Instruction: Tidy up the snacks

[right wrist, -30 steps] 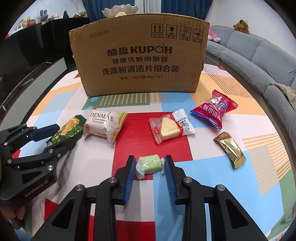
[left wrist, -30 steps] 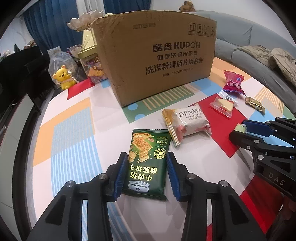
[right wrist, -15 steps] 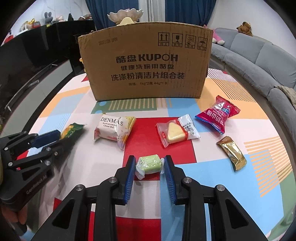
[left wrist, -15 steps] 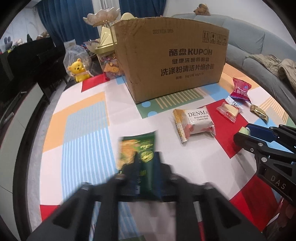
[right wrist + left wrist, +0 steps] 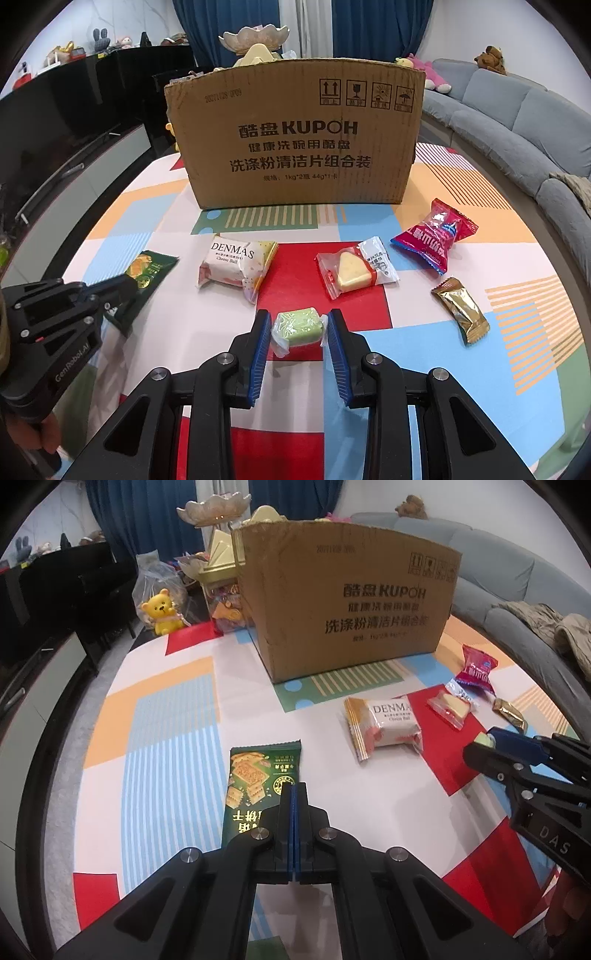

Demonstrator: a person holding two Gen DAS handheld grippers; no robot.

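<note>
My left gripper (image 5: pixel 293 788) is shut on the near end of a dark green cracker packet (image 5: pixel 258 775), which also shows in the right wrist view (image 5: pixel 147 271) raised at the left. My right gripper (image 5: pixel 297 326) is shut on a small green wrapped candy (image 5: pixel 299 326). On the table lie a white DENMAS cheese ball pack (image 5: pixel 236 267), a clear pack with a cheese wedge (image 5: pixel 354 273), a red and blue snack bag (image 5: pixel 434 236) and a gold wrapped bar (image 5: pixel 461 310). The cardboard KUPOH box (image 5: pixel 295 147) stands behind them.
The table (image 5: pixel 480 369) has a colourful patterned cloth. A yellow bear figure (image 5: pixel 162 614), a plastic bag and a jar of sweets (image 5: pixel 227 605) stand left of the box. A grey sofa (image 5: pixel 517 129) curves on the right and a dark cabinet stands on the left.
My left gripper closed on the green cracker packet and lifted its near end. My right gripper rose slightly with the green candy still in it.
</note>
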